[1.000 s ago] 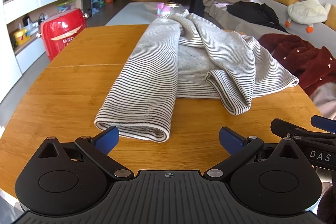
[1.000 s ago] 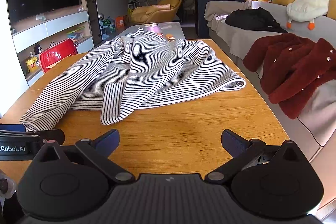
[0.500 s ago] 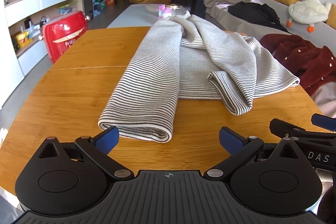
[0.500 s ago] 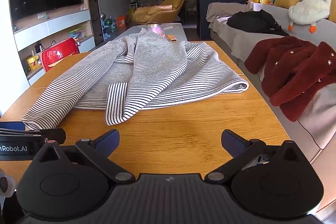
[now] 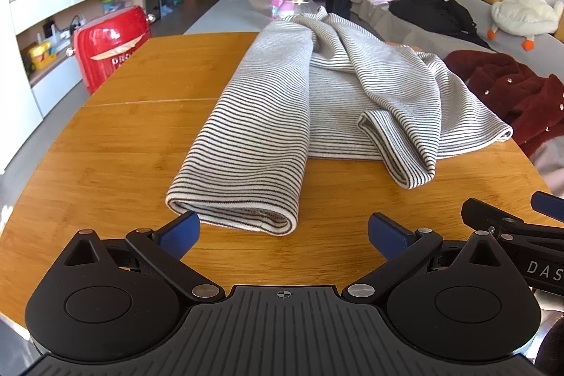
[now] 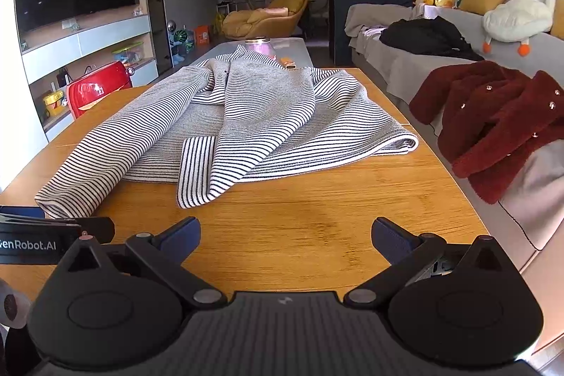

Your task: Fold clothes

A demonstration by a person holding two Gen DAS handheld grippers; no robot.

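Observation:
A grey and white striped garment (image 5: 317, 108) lies partly folded on the wooden table (image 5: 105, 164), its sleeves laid over the body. My left gripper (image 5: 283, 229) is open just short of the near hem, its left fingertip (image 5: 179, 229) almost touching the folded corner. In the right wrist view the same striped garment (image 6: 246, 115) spreads ahead and to the left. My right gripper (image 6: 285, 235) is open over bare wood, a short way before a striped sleeve cuff (image 6: 195, 171). The left gripper's finger (image 6: 53, 231) shows at that view's left edge.
A dark red fleece coat (image 6: 493, 122) lies on the grey sofa (image 6: 405, 66) right of the table. A red case (image 5: 109, 48) stands off the table's left edge. A pink jar (image 6: 261, 46) sits beyond the table's far end. The table edge is close below both grippers.
The left gripper has moved forward and slightly left, bringing the garment's near hem close to its fingertips. The right gripper has crept forward a little. Both stay open.

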